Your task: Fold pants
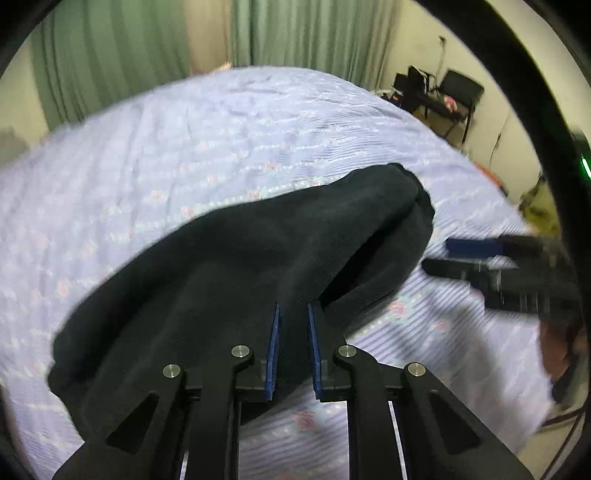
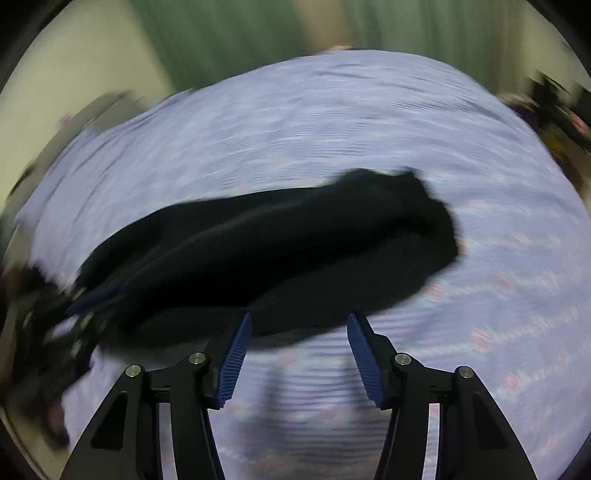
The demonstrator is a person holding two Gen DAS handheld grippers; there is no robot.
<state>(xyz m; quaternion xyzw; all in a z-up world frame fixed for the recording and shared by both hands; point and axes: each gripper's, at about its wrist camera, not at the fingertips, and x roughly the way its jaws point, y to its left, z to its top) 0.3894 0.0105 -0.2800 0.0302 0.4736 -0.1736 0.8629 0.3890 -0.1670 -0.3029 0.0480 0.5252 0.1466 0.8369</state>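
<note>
Black pants (image 1: 236,266) lie in a long folded bundle across a lilac patterned bedsheet (image 1: 184,147). My left gripper (image 1: 293,314) is closed on a fold of the pants at their near edge, with cloth between the blue pads. My right gripper (image 2: 299,321) is open and empty, just in front of the pants (image 2: 295,251), above the sheet (image 2: 480,295). The right gripper also shows at the right in the left wrist view (image 1: 480,258), and the left gripper at the left in the blurred right wrist view (image 2: 88,299).
Green curtains (image 1: 295,33) hang behind the bed. A black chair and desk clutter (image 1: 443,96) stand in the far right corner by a cream wall. The right wrist view is heavily motion-blurred.
</note>
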